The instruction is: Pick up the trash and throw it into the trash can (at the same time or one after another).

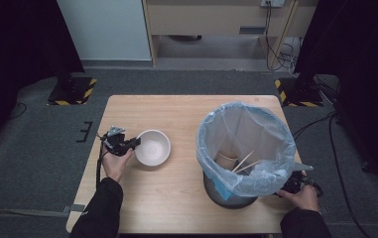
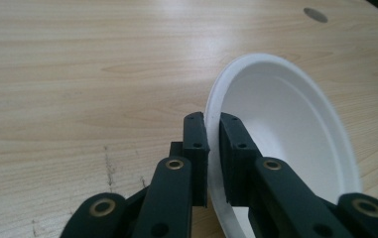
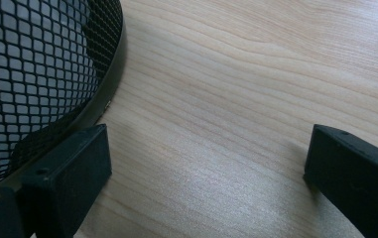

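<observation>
Bowl: white disposable bowl (image 1: 153,147) on the left half of the worktop (image 1: 176,208); in the left gripper view the bowl (image 2: 281,144) appears tipped, its near rim raised between the jaws, inside empty.
Left hand-held gripper: left hand-held gripper (image 1: 127,144) at the bowl's left rim; in the left gripper view the left hand-held gripper (image 2: 213,148) has its jaws clamped on the rim, one jaw outside the wall, one inside.
Left hand: left hand (image 1: 115,163) behind the gripper, dark sleeve entering from the bottom edge.
Waste bin: black mesh waste bin (image 1: 228,196) on the right half of the worktop, well apart from the bowl, lined with a pale blue plastic bag (image 1: 246,144) folded over its rim.
Bin contents: a brown paper cup (image 1: 226,161) and thin wooden sticks (image 1: 243,162) lie inside the liner.
Right hand-held gripper: right hand-held gripper (image 1: 293,184) low at the bin's right side, partly hidden by the liner; in the right gripper view the right hand-held gripper (image 3: 206,163) has its jaws wide apart, nothing between them, one jaw just beside the bin's mesh wall (image 3: 32,79) and base ring.
Right hand: right hand (image 1: 303,198) near the worktop's front right corner.
Worktop: light wood grain, a small round mark (image 2: 315,15) beyond the bowl in the left gripper view.
Surroundings: grey carpet floor (image 1: 28,148) around the worktop; two stand bases with yellow-black hazard tape (image 1: 72,91) beyond its far corners.
</observation>
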`<state>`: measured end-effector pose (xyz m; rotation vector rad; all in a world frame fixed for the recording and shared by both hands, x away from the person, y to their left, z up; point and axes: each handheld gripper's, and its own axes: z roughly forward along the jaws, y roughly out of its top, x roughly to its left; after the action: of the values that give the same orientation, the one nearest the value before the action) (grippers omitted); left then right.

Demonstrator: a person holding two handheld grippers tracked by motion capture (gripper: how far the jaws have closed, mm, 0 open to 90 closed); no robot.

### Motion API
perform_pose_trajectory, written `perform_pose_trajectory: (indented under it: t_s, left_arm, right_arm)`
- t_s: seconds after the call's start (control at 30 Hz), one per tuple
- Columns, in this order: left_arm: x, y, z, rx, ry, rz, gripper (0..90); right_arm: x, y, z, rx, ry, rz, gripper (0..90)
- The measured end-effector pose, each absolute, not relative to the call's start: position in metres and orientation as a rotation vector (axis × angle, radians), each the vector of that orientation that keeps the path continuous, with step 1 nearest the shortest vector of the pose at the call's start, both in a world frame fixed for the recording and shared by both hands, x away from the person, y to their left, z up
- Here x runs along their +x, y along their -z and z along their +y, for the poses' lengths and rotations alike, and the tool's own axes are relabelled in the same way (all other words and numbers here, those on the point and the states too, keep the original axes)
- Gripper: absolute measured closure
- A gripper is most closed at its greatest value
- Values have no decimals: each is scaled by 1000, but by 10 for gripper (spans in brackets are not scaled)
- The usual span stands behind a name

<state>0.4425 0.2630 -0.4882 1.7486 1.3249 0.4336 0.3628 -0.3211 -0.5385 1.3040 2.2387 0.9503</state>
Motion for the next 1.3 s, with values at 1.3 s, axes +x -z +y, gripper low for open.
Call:
perform_pose_trajectory:
  t_s: [1.3]
  left_arm:
    - [402, 379, 257, 1509, -551, 1034, 837]
  right_arm:
    - [363, 538, -321, 1302, -950, 2241, 44]
